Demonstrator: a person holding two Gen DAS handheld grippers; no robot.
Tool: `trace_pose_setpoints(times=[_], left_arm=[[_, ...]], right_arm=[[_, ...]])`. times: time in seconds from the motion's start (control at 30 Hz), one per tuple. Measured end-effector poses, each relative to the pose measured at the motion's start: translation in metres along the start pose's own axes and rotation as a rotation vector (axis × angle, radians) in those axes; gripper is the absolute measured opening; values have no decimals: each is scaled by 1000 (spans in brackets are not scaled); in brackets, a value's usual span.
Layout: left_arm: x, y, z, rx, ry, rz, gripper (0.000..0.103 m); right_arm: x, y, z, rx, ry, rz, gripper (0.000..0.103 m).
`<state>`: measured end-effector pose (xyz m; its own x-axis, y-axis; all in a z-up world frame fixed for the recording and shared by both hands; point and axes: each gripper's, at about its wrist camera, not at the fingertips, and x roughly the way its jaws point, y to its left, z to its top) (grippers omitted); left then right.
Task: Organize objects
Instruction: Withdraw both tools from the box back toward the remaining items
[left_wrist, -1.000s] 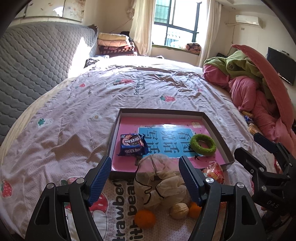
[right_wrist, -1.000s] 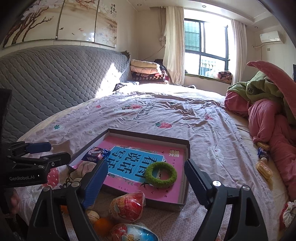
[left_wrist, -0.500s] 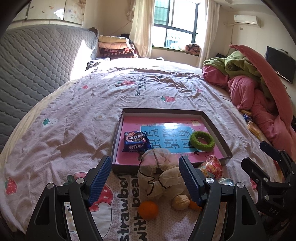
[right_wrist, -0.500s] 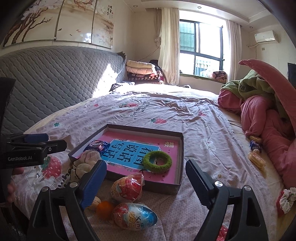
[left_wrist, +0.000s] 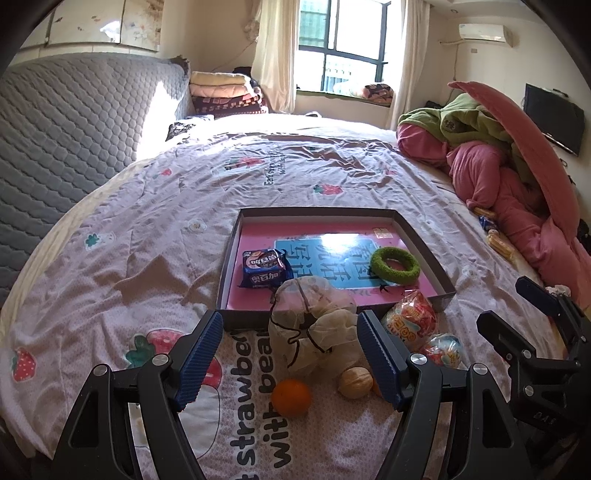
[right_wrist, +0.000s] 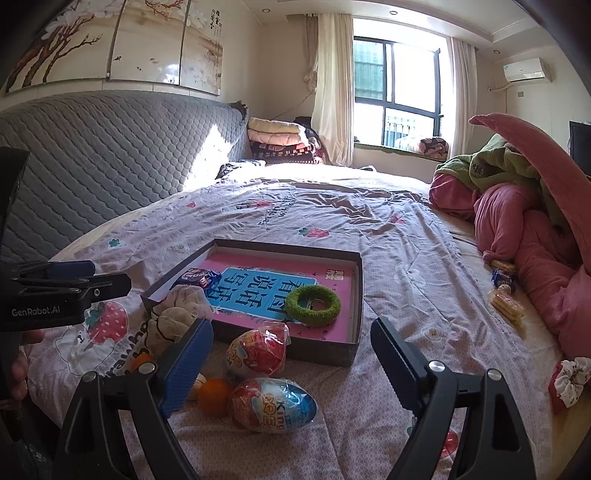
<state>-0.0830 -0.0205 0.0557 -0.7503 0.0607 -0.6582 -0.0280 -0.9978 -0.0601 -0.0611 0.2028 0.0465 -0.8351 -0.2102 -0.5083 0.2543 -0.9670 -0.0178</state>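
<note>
Both cameras have backed off and risen since a second ago: more of the bed (left_wrist: 155, 206) shows, and the loose items now sit fully in view.

Shallow box tray (left_wrist: 424, 243) lies flat on the bedspread, presumably the collection spot. Already in it: green ring (left_wrist: 395, 261) and blue snack packet (left_wrist: 266, 268).

Still outside, along the tray's near wall: beige drawstring pouch (left_wrist: 314, 332) leaning on the rim, red wrapped egg (right_wrist: 258, 350) touching the wall, blue wrapped egg (right_wrist: 275, 404) nearer the camera, an orange (left_wrist: 291, 397) and a walnut (left_wrist: 355, 382).

Left gripper (left_wrist: 290, 363) jaws wide apart, empty, framing the pouch, so that's the likely next pick. Right gripper (right_wrist: 291, 365) also spread, empty, lined up over the two eggs.
</note>
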Motion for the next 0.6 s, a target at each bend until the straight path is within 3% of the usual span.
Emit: trace_pose_setpoints(times=[0.6], left_arm=[[-1,-5,-24,33,37,0,76]], right_arm=[[-6,3,-14,-8,35,-6,87]])
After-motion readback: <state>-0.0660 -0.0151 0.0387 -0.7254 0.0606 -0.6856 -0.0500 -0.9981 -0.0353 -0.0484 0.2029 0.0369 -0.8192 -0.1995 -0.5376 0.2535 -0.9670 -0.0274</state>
